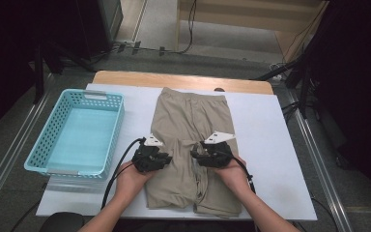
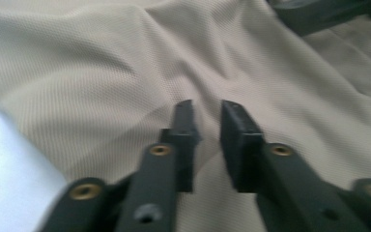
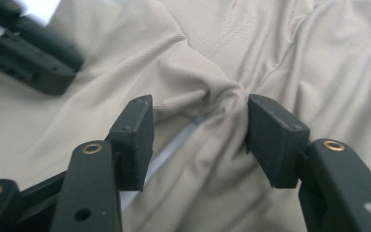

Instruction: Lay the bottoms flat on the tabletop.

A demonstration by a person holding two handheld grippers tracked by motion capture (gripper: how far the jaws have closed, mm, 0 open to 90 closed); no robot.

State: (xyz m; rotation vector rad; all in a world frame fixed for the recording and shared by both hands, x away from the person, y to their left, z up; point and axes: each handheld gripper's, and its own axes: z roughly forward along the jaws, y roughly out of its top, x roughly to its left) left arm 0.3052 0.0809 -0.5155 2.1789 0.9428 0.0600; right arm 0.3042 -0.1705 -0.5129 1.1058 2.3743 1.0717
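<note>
Beige shorts lie flat on the white table, waistband away from me. My left gripper rests on the left leg near the crotch. In the left gripper view its jaws stand almost together, pinching the fabric. My right gripper sits just to the right, facing it. In the right gripper view its jaws stand wide apart on either side of a bunched fold of the shorts, and the pads do not touch the fold. A strip of white table shows through the split below it.
A light blue plastic basket stands on the table's left side. The wooden table edge runs along the back. The right gripper shows at the top right of the left gripper view. The left gripper shows at the upper left of the right gripper view.
</note>
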